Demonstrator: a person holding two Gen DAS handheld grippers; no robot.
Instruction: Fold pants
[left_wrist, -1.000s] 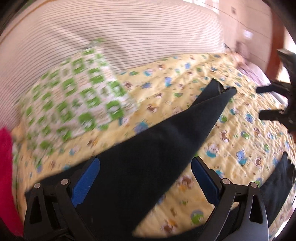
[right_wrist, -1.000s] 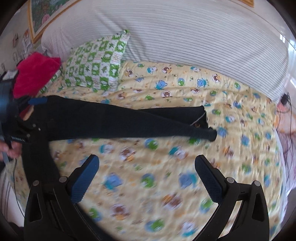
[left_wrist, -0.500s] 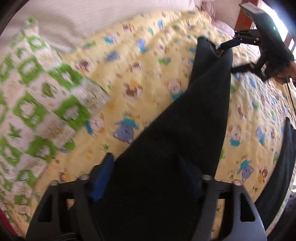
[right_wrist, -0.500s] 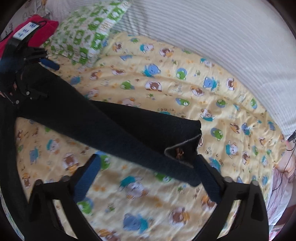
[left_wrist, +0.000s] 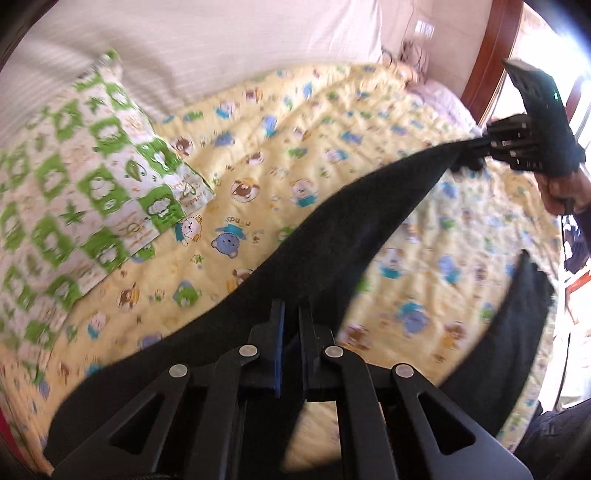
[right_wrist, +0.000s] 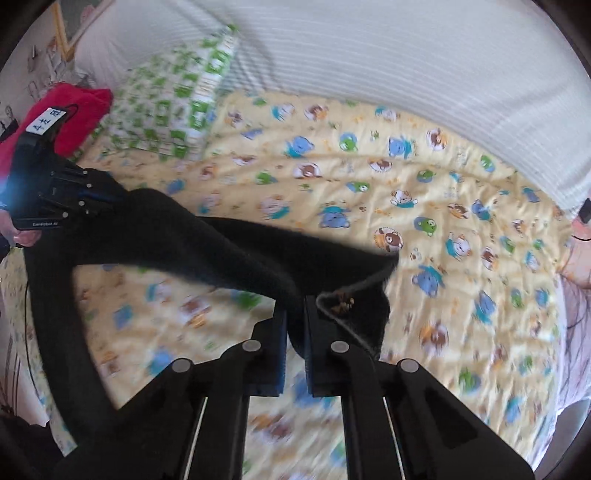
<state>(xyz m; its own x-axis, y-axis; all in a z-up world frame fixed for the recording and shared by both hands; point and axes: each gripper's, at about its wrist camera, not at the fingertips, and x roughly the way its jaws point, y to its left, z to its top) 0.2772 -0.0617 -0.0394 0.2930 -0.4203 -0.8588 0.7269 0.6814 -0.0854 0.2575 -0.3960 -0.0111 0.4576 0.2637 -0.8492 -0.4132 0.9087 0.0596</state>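
Black pants (left_wrist: 343, 236) stretch across a yellow cartoon-print bedspread (left_wrist: 295, 122). My left gripper (left_wrist: 291, 317) is shut on the waist end of the pants. My right gripper (right_wrist: 295, 314) is shut on the cuff end of one leg (right_wrist: 236, 254), lifted above the bed. Each gripper shows in the other's view: the right one (left_wrist: 480, 147) at the far right holding the leg tip, the left one (right_wrist: 74, 192) at the far left. The second leg (left_wrist: 517, 321) hangs off the bed's near edge.
A green-and-white checked pillow (left_wrist: 74, 192) lies at the head end, next to a red item (right_wrist: 70, 110). A white striped bolster (right_wrist: 369, 62) runs along the back. A wooden bed frame (left_wrist: 495, 55) stands at the far right.
Both grippers have closed on the pants, the left at the waist, the right at the leg cuff. The leg has been lifted and pulled taut between them.
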